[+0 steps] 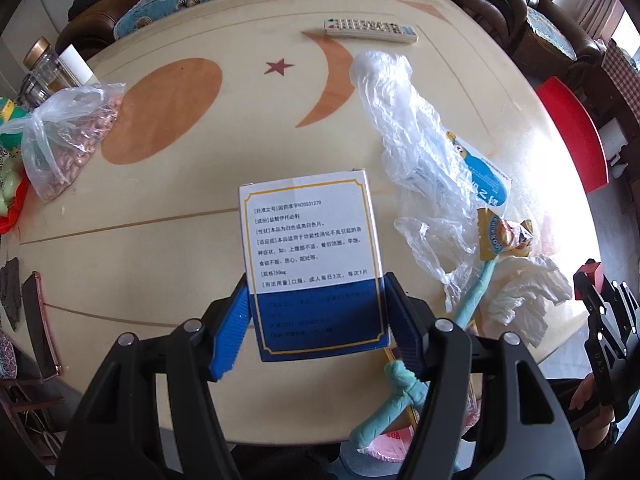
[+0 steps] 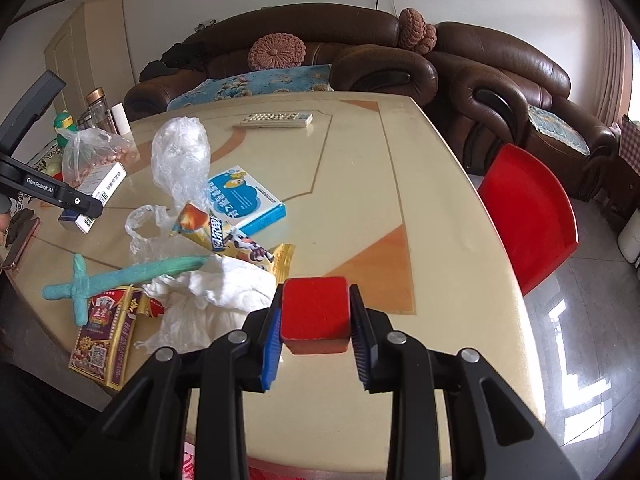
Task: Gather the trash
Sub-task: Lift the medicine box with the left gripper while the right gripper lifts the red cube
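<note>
Pinched only at its lower end by the left gripper (image 1: 316,312), the medicine box (image 1: 312,256) could pivot loose, while the right gripper (image 2: 316,316) clamps a red block (image 2: 314,312).

My left wrist view looks steeply down over the table's (image 1: 240,128) near edge; right wrist views lower, toward the sofa (image 2: 360,52). Both share the remote (image 1: 370,30).
</note>
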A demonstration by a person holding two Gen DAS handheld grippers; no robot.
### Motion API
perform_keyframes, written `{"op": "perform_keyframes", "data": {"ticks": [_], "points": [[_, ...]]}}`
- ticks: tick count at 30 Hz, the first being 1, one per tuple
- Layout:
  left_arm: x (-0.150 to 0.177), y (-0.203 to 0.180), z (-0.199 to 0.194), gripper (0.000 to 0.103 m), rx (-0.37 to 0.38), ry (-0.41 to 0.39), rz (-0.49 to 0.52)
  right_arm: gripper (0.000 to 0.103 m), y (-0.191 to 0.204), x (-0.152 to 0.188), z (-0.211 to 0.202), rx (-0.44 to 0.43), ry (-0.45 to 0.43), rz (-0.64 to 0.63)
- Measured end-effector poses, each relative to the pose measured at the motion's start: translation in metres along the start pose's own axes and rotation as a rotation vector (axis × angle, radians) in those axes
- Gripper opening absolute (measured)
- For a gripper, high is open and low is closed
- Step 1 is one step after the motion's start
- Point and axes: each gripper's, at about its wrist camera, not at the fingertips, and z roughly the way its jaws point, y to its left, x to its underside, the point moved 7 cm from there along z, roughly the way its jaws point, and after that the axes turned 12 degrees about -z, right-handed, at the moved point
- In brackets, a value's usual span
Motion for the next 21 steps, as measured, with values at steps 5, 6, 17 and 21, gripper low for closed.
{"op": "perform_keyframes", "data": {"ticks": [5,6,17,21], "points": [[0.01,0.003,-0.034,0.063,0.005,-0.064,0.013,0.03,0.011,-0.017,-0.023,-0.014,-0.039,-0.008],[0.011,0.004,-0.04,0.063,0.004,-0.077,0.017,0.03,0.014,-0.021,-0.031,-0.016,-0.052,-0.015],[0.062,0.002,-0.131,0.063,0.058,-0.223,0.084,0.03,0.038,-0.046,-0.123,-0.019,-0.145,-0.038],[0.088,-0.002,-0.154,0.063,0.074,-0.253,0.111,0.03,0.044,-0.045,-0.158,-0.022,-0.164,-0.039]]}}
